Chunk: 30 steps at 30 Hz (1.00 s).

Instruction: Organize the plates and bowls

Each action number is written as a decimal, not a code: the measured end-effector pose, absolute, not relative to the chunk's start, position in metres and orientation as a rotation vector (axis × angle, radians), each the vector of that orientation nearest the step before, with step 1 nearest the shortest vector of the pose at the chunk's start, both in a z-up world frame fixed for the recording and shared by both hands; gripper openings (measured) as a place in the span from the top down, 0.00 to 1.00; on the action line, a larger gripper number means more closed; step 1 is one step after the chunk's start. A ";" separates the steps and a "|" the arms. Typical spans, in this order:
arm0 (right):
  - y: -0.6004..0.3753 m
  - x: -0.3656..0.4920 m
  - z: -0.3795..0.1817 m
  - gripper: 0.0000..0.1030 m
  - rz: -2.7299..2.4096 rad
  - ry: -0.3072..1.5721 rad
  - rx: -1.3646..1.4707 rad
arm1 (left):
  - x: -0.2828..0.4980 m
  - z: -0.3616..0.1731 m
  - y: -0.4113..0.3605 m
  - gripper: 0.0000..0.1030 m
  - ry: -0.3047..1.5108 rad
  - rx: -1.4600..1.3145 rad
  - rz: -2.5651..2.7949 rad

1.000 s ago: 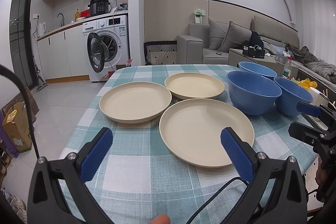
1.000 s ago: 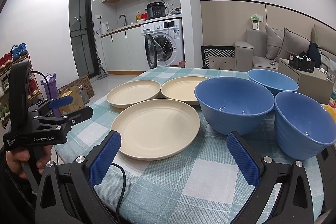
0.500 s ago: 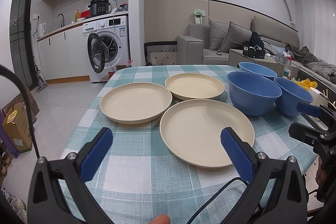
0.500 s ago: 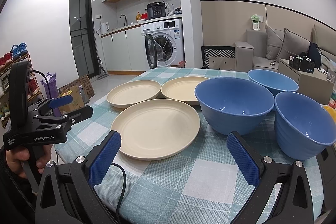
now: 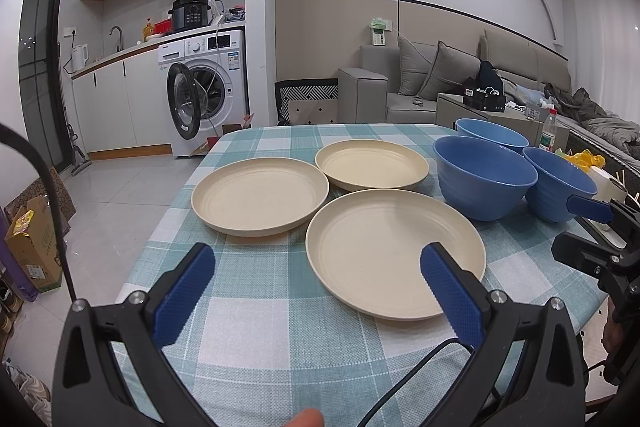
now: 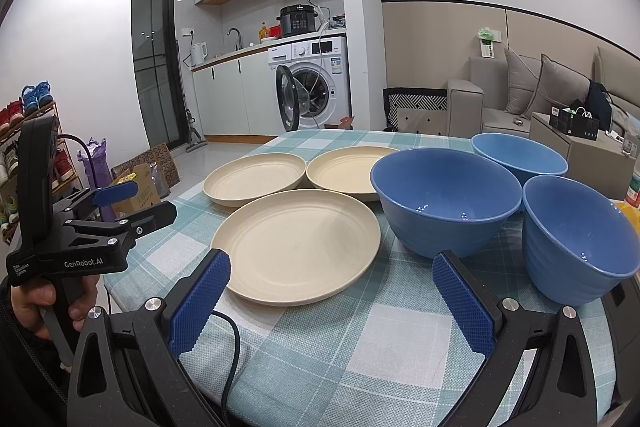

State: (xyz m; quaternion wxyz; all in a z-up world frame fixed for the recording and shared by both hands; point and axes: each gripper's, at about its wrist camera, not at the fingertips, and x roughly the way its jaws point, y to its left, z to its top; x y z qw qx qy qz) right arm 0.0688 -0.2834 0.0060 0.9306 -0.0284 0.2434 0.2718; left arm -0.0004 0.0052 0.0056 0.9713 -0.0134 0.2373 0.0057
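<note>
Three cream plates lie on the checked tablecloth: a near plate [image 5: 394, 251] [image 6: 298, 247], a left plate [image 5: 260, 195] [image 6: 254, 177] and a far plate [image 5: 372, 169] [image 6: 348, 173]. Three blue bowls stand to their right: a big bowl [image 5: 484, 177] [image 6: 446, 197], a near bowl [image 5: 558, 187] [image 6: 578, 239] and a far bowl [image 5: 490, 135] [image 6: 518, 157]. My left gripper [image 5: 316, 291] is open, low over the table's near edge in front of the near plate. My right gripper [image 6: 330, 301] is open too, just short of the near plate and the big bowl. Neither holds anything.
The table's left edge [image 5: 160, 239] drops to a tiled floor with cardboard boxes [image 5: 36, 247]. A washing machine [image 5: 204, 95] with its door open stands behind. A sofa [image 5: 440, 83] and a bottle [image 5: 548, 133] lie beyond the bowls. A hand [image 6: 36, 303] holds the left gripper's handle.
</note>
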 end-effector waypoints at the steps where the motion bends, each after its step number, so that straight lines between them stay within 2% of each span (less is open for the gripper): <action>1: -0.283 0.069 0.006 0.00 0.556 0.498 -0.059 | 0.000 0.006 0.005 0.00 0.479 -0.027 0.011; 30: -0.287 0.067 0.012 0.00 0.553 0.491 -0.055 | -0.001 0.006 0.008 0.00 0.481 -0.031 0.013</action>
